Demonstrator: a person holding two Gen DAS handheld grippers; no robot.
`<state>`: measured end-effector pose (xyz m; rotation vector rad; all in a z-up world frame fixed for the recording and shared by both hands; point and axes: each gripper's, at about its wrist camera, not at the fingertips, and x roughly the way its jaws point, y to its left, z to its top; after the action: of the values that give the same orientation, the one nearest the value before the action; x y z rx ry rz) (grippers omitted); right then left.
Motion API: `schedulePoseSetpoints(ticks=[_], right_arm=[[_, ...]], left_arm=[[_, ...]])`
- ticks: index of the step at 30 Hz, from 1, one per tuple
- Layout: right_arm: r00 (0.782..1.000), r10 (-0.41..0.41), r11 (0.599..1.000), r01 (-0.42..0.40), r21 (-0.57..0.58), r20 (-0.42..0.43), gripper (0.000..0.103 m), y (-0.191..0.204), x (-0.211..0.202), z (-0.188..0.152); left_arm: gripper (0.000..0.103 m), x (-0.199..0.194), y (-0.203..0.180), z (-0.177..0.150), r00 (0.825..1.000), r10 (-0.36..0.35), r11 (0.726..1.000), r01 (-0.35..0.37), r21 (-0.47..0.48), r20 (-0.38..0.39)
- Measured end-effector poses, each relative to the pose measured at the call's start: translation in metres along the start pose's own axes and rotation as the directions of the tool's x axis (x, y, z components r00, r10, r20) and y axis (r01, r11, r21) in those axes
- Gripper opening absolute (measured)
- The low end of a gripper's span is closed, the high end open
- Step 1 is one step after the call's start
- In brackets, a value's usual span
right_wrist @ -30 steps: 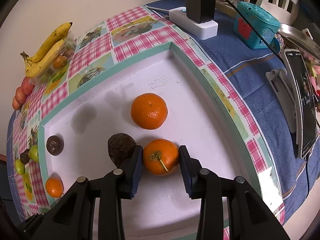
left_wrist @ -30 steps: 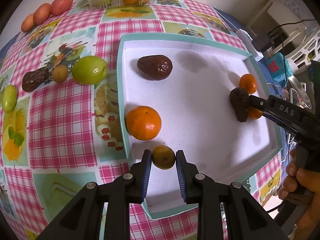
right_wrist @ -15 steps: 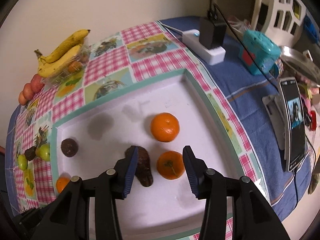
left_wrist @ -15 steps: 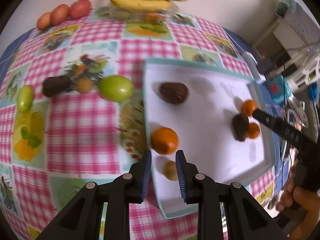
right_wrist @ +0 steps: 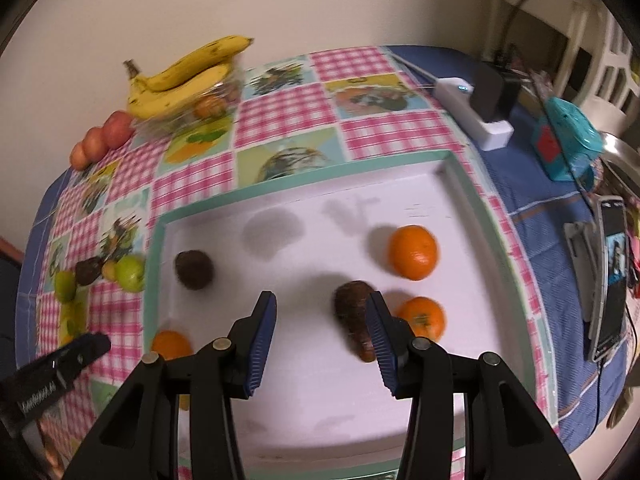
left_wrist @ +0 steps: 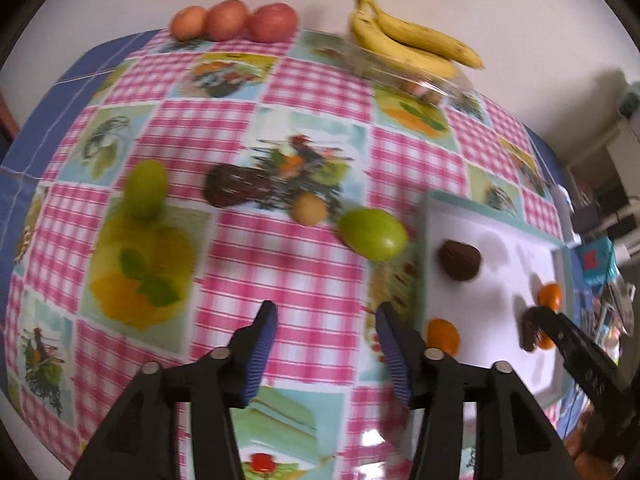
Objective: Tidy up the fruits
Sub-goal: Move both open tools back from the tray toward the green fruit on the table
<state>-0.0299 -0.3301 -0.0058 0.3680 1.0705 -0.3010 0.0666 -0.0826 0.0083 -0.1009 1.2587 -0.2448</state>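
A white tray with a teal rim [right_wrist: 304, 190] [left_wrist: 560, 252] holds two dark avocados [right_wrist: 194, 269] [right_wrist: 356, 316] and three oranges [right_wrist: 413, 253] [right_wrist: 422, 317] [right_wrist: 171, 345]. On the checked cloth left of the tray lie a green apple [left_wrist: 373, 233], a small tan fruit [left_wrist: 308, 209], a dark avocado [left_wrist: 232, 190] and a green pear-like fruit [left_wrist: 145, 189]. My left gripper [left_wrist: 325, 344] is open and empty above the cloth, left of the tray. My right gripper [right_wrist: 318, 332] is open and empty above the tray, its right finger next to an avocado.
Bananas [left_wrist: 412, 46] on a clear box and three red-orange fruits [left_wrist: 234, 22] sit at the table's far edge by the wall. A white power strip with a black charger [right_wrist: 480, 104], a teal gadget [right_wrist: 568, 142] and a phone [right_wrist: 610, 276] lie right of the tray.
Both grippers have let go of their fruit, opened wide and risen. The left one has swung left from the tray to over the cloth. The right one has pulled back and shifted left.
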Motion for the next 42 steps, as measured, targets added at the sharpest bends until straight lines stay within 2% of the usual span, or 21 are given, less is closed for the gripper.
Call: schedulePoseSetpoints(ticks=[8, 9, 10, 11, 13, 14, 16, 20, 22, 28, 38, 42], right_arm=[[0.999, 0.034, 0.995, -0.034, -0.096, -0.007, 0.047, 0.035, 0.0, -0.006], [0.999, 0.038, 0.993, -0.038, -0.111, -0.003, 0.05, 0.04, 0.0, -0.007], [0.999, 0.041, 0.992, -0.041, -0.119, -0.001, 0.06, 0.043, 0.001, -0.008], [0.999, 0.045, 0.991, -0.045, -0.124, -0.001, 0.064, 0.045, 0.001, -0.008], [0.998, 0.059, 0.988, -0.06, -0.143, -0.007, 0.066, 0.052, 0.003, -0.01], [0.998, 0.065, 0.986, -0.066, -0.153, -0.012, 0.067, 0.056, 0.004, -0.011], [0.998, 0.066, 0.984, -0.067, -0.165, -0.015, 0.077, 0.06, 0.007, -0.013], [0.997, 0.072, 0.979, -0.075, -0.188, -0.021, 0.079, 0.067, 0.011, -0.016], [0.997, 0.082, 0.979, -0.084, -0.188, -0.018, 0.094, 0.07, 0.013, -0.018], [0.995, 0.096, 0.974, -0.093, -0.206, 0.005, 0.094, 0.079, 0.014, -0.02], [0.991, 0.13, 0.966, -0.124, -0.227, 0.013, 0.095, 0.098, 0.016, -0.022], [0.984, 0.176, 0.956, -0.168, -0.242, 0.012, 0.094, 0.109, 0.015, -0.023]], left_arm=[[0.08, -0.007, 0.023, 0.008, 0.995, 0.087, 0.996, -0.086, -0.024, 0.048], [0.084, -0.009, 0.026, 0.009, 0.994, 0.096, 0.995, -0.094, -0.028, 0.053], [0.089, -0.01, 0.03, 0.01, 0.992, 0.111, 0.993, -0.109, -0.036, 0.062], [0.096, -0.011, 0.032, 0.011, 0.99, 0.122, 0.992, -0.12, -0.042, 0.069], [0.103, -0.016, 0.042, 0.014, 0.982, 0.161, 0.986, -0.156, -0.061, 0.095], [0.103, -0.017, 0.046, 0.016, 0.979, 0.175, 0.983, -0.169, -0.068, 0.105], [0.103, -0.021, 0.056, 0.019, 0.973, 0.2, 0.978, -0.191, -0.086, 0.118], [0.103, -0.029, 0.079, 0.025, 0.96, 0.242, 0.966, -0.225, -0.127, 0.141], [0.103, -0.034, 0.088, 0.028, 0.948, 0.277, 0.957, -0.256, -0.138, 0.16], [0.103, -0.05, 0.116, 0.034, 0.919, 0.341, 0.935, -0.309, -0.171, 0.2], [0.103, -0.061, 0.149, 0.039, 0.911, 0.357, 0.922, -0.31, -0.231, 0.205], [0.103, -0.059, 0.159, 0.042, 0.919, 0.343, 0.923, -0.291, -0.252, 0.193]])
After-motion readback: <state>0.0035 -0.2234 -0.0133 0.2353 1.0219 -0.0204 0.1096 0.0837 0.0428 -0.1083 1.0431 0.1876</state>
